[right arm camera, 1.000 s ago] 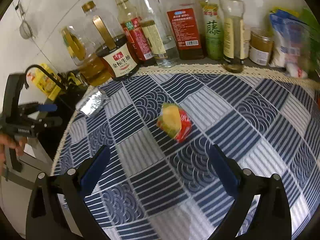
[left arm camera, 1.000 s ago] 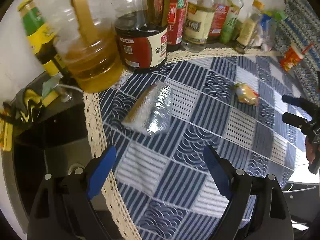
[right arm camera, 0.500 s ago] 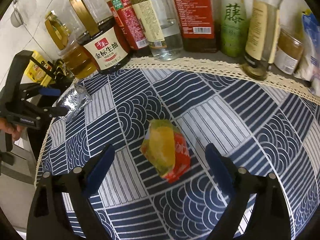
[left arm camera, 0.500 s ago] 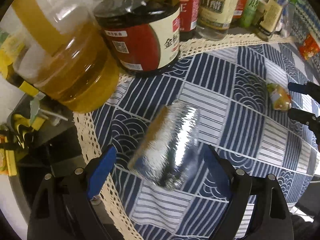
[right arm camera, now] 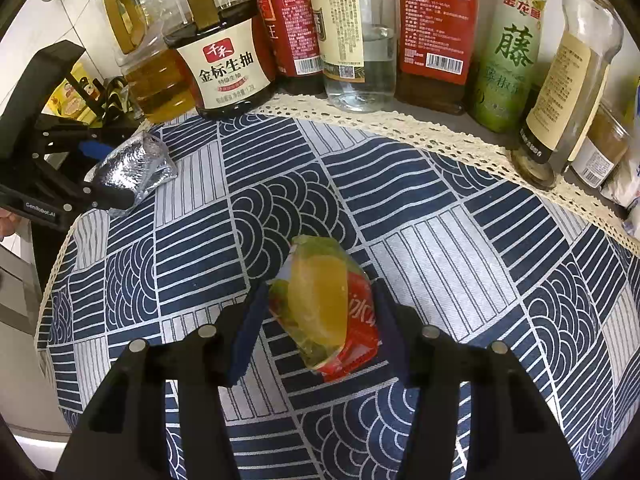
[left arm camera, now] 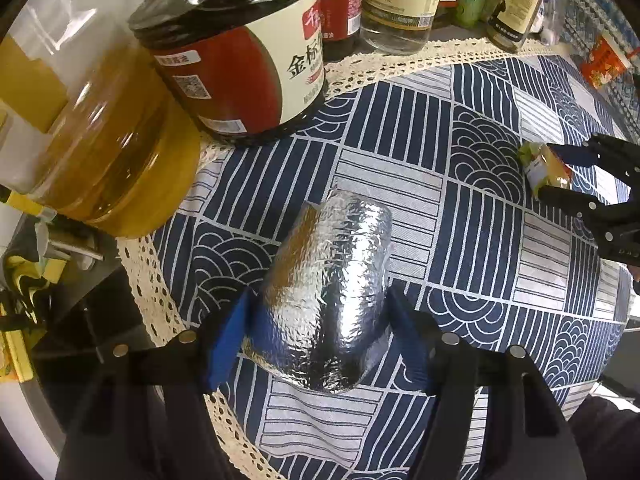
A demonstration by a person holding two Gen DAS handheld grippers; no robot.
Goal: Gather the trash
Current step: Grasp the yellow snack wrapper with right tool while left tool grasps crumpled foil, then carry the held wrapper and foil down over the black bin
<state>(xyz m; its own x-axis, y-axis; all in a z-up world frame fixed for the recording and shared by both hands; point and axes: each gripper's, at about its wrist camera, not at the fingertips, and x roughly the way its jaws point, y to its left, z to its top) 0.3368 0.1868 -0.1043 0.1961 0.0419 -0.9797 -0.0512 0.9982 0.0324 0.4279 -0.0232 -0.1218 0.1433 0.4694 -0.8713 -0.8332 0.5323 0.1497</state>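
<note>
A crumpled silver foil wrapper (left arm camera: pixel 328 300) lies on the blue patterned tablecloth (left arm camera: pixel 472 184) near its left edge. My left gripper (left arm camera: pixel 320 344) has closed in on it, both blue pads touching its sides. A yellow, green and red snack wrapper (right arm camera: pixel 328 308) lies mid-cloth. My right gripper (right arm camera: pixel 316 332) has closed in around it, pads against its sides. Each gripper also shows in the other's view: the right one (left arm camera: pixel 560 172) at the snack wrapper (left arm camera: pixel 544 164), the left one (right arm camera: pixel 108 172) at the foil (right arm camera: pixel 132 168).
A row of bottles stands along the back: an oil jug (left arm camera: pixel 92 152), a soy sauce jug (left arm camera: pixel 240 68), vinegar (left arm camera: pixel 400 0), a green bottle (right arm camera: pixel 512 48). A sink (left arm camera: pixel 64 300) drops off left of the cloth's lace edge. A red packet (left arm camera: pixel 604 60) lies far right.
Both grippers moved forward and down over their wrappers, and their jaws narrowed from wide open to touching the wrappers' sides.
</note>
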